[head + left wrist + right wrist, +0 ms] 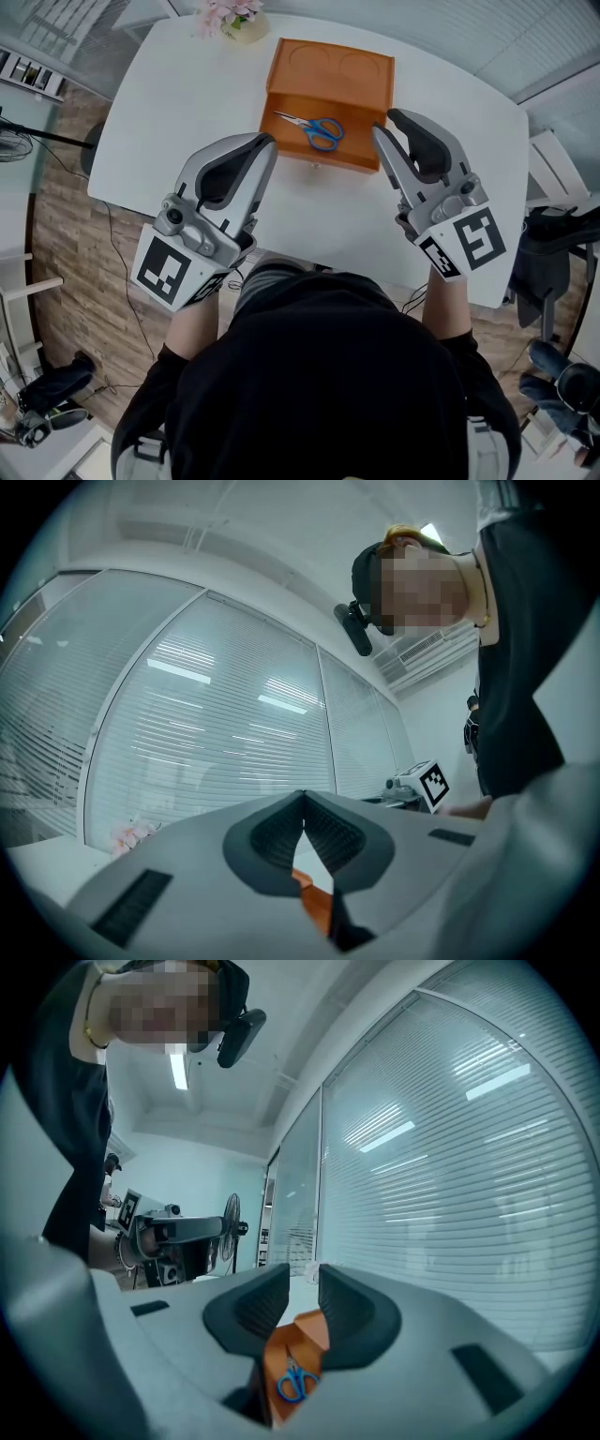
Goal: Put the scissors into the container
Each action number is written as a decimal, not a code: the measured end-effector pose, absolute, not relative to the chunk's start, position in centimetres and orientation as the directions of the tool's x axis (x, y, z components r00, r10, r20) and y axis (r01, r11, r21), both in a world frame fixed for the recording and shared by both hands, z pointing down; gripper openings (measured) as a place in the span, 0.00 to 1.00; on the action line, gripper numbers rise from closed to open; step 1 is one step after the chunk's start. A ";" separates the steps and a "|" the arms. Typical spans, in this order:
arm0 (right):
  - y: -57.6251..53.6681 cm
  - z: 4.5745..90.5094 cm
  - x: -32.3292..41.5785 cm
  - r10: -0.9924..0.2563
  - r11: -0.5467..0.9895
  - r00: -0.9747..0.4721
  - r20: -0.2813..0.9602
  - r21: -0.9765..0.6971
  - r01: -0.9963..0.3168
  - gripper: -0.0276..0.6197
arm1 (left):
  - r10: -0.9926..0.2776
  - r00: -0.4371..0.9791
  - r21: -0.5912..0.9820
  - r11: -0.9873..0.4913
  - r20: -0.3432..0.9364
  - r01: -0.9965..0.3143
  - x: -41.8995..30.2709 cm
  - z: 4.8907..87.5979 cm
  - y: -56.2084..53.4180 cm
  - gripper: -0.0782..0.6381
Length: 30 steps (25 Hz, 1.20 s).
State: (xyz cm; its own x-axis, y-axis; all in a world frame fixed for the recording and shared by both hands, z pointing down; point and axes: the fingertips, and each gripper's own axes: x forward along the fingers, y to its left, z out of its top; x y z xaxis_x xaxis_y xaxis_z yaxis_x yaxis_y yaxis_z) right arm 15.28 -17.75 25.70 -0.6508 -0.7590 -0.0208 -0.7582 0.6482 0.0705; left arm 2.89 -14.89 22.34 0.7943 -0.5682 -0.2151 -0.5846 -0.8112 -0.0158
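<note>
Tongs hang on the near side of the orange container (328,66), above the white counter (187,103), and neither pair touches anything. The left tongs (265,142) hover just beside the container's near left corner. They are clenched, pads meeting at the tips with nothing caught between them. The right tongs (386,123) hover just beside its near right corner, released, with a narrow gap between the jaws and nothing in it.

The scissors (312,127) lie flat inside the container's nearer, lower section, which looks to me like a pulled-out drawer. Their blue handles point toward the container's right side and their blades toward its left.

By my reckoning the placing step is done, since the scissors already rest in the container and no tongs hold them. What remains, if anything, is to draw both tongs back from the container. If that near section is meant to close, it needs a square, gentle push on its front toward the container's far part, so the scissors do not slide.
</note>
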 end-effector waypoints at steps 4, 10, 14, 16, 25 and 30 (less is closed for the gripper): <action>-16.8 25.4 16.6 -0.763 0.641 -0.645 -0.051 0.072 -0.764 0.18 | -0.571 0.792 -0.026 -0.808 -0.216 -0.589 3.8 22.5 -14.2 0.13; -16.0 25.1 17.3 -0.766 0.634 -0.639 -0.070 0.075 -0.769 0.14 | -0.573 0.786 -0.008 -0.807 -0.231 -0.590 4.2 22.3 -13.8 0.13; -15.9 24.8 17.7 -0.769 0.630 -0.634 -0.078 0.070 -0.773 0.13 | -0.579 0.782 -0.031 -0.799 -0.229 -0.601 4.3 22.2 -13.8 0.13; -15.8 24.8 17.8 -0.771 0.629 -0.632 -0.079 0.068 -0.775 0.12 | -0.581 0.781 -0.030 -0.798 -0.231 -0.602 4.3 22.2 -13.8 0.13; -15.7 24.7 18.3 -0.768 0.633 -0.635 -0.085 0.055 -0.773 0.08 | -0.588 0.773 -0.032 -0.790 -0.238 -0.612 4.5 22.0 -13.7 0.13; -15.7 24.4 18.7 -0.770 0.628 -0.631 -0.090 0.062 -0.775 0.06 | -0.589 0.772 -0.032 -0.790 -0.239 -0.613 4.7 22.0 -13.8 0.13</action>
